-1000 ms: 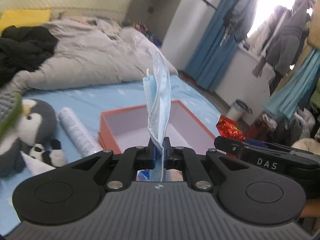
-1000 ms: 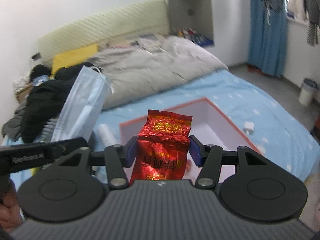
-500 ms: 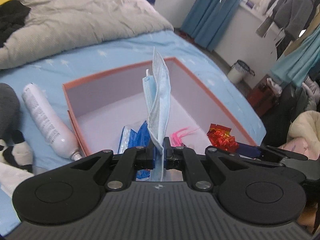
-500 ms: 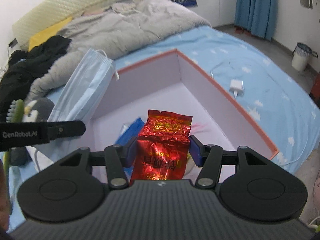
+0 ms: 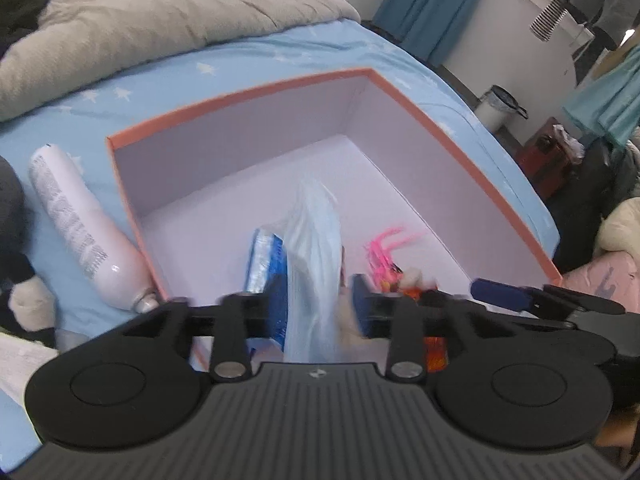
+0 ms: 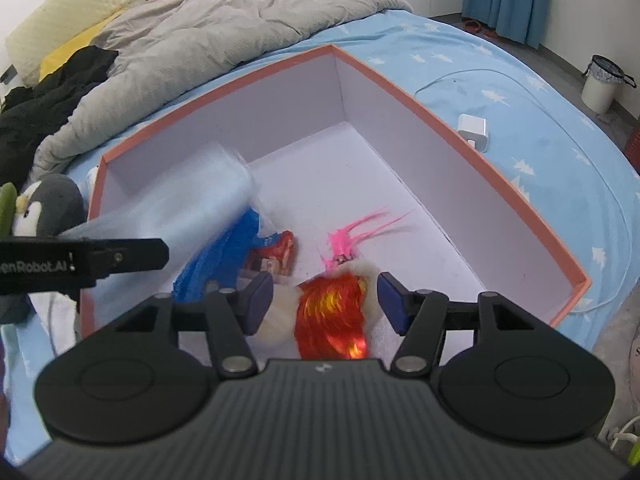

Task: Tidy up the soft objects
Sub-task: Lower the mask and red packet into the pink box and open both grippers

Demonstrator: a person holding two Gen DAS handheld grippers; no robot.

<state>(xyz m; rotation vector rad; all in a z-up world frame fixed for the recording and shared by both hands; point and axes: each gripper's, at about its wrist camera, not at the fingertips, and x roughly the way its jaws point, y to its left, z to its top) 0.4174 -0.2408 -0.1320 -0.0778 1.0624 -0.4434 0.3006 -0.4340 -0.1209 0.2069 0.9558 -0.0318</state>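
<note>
Blue pads of the left gripper (image 5: 320, 306) have just been opening; the blurred face mask (image 5: 314, 280) hangs loose between them. Right gripper (image 6: 326, 300) stands open around the red packet (image 6: 334, 316), above the orange-rimmed box (image 6: 440, 120).

Both hand-held grippers dropped over orange box (image 5: 416, 120). Left hand-held gripper (image 5: 320, 304) jaws just opened, released blue face mask (image 5: 316, 248), blurred, loose between pads. Right hand-held gripper (image 6: 326, 300) widened; red foil packet (image 6: 332, 316) slipped free, blurred.
</note>
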